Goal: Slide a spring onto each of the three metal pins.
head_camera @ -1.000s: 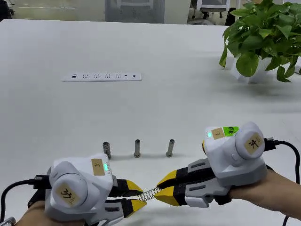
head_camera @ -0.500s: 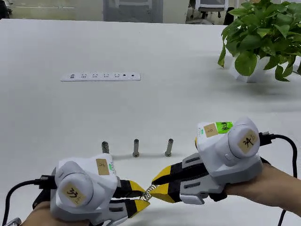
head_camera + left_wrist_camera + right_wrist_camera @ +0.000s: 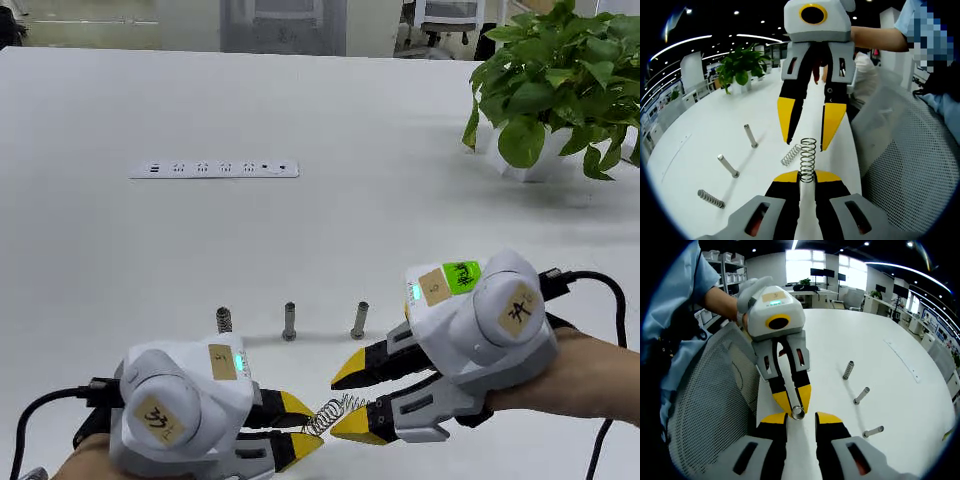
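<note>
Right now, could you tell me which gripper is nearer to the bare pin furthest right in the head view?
Right. The right gripper sits just in front of that pin; the left gripper is further left and nearer the person.

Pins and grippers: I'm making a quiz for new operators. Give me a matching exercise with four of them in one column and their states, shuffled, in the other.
Column 1 (pins named as they stand in the head view)
1. leftmost pin
2. rightmost pin
3. left gripper
4. right gripper

Column 2
A. open
B. bare, no spring on it
C. shut on the held spring
D. already carries a spring

Pairs: 1-D, 2-B, 3-C, 4-A
</note>
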